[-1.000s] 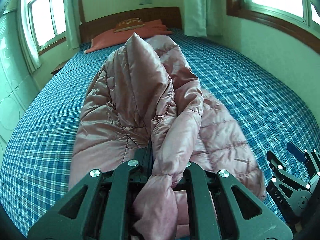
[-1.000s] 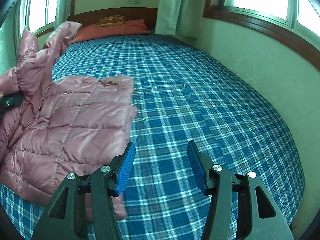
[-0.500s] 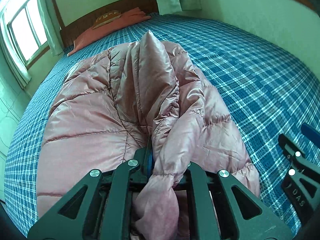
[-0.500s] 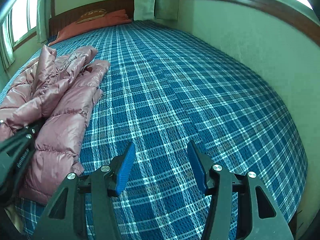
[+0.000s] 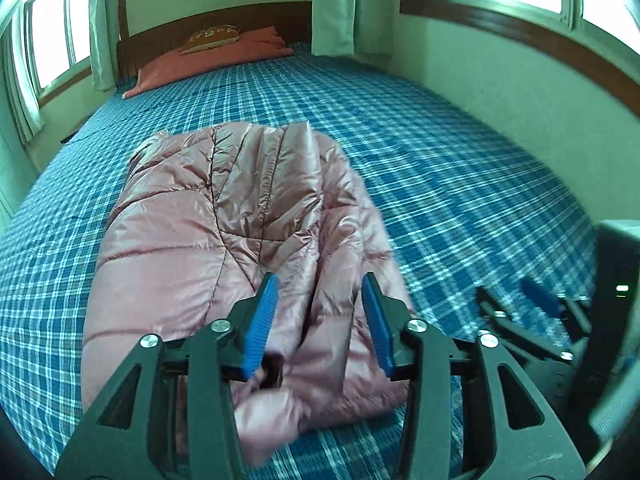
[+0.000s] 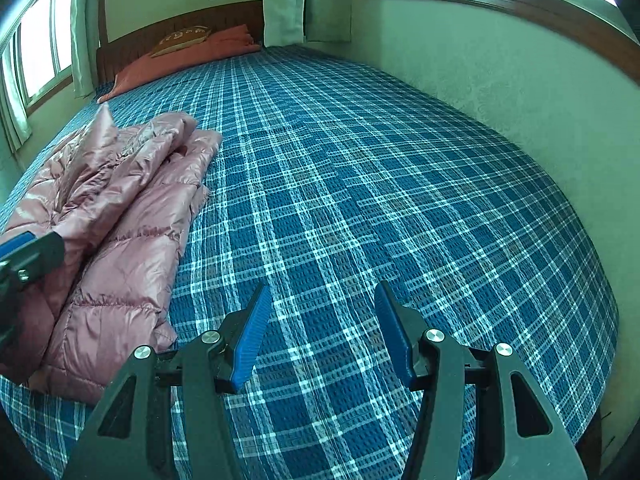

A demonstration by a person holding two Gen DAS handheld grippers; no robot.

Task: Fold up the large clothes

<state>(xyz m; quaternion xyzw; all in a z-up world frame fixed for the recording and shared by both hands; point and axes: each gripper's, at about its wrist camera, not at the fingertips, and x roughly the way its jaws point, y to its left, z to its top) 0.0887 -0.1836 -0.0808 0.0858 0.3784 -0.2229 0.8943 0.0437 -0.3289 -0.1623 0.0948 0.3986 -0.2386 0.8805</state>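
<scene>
My left hand-held gripper [image 5: 318,312] has just let go. Half a second ago its fingers were pinched on a bunched ridge of the pink puffer jacket [image 5: 224,248]; now the blue pads [image 5: 260,320] stand wide apart with nothing clamped between them, and the fabric that was lifted into a peak has dropped back onto the pile. The jacket lies on the blue plaid bed [image 5: 460,184], on the near left part of the cover as the right wrist camera shows it [image 6: 120,216], gathered into a long bundle with one layer thrown over another. Its near end sits directly under my open left fingers, some fabric bulging up between them, though I cannot tell whether the pads touch it.

My right hand-held gripper [image 6: 324,332] is also spread wide and carries nothing; it hovers over bare bedcover, well apart from the jacket. In the left view I see it at the lower right edge [image 5: 532,312].

I read this as a fold just laid down and released. The bundle looks lumpy and uneven, with a loose flap along its right side, so I judge the job only partly done: more tidying or another fold across its length seems needed. The slick, puffy shell may spring open again.
</scene>
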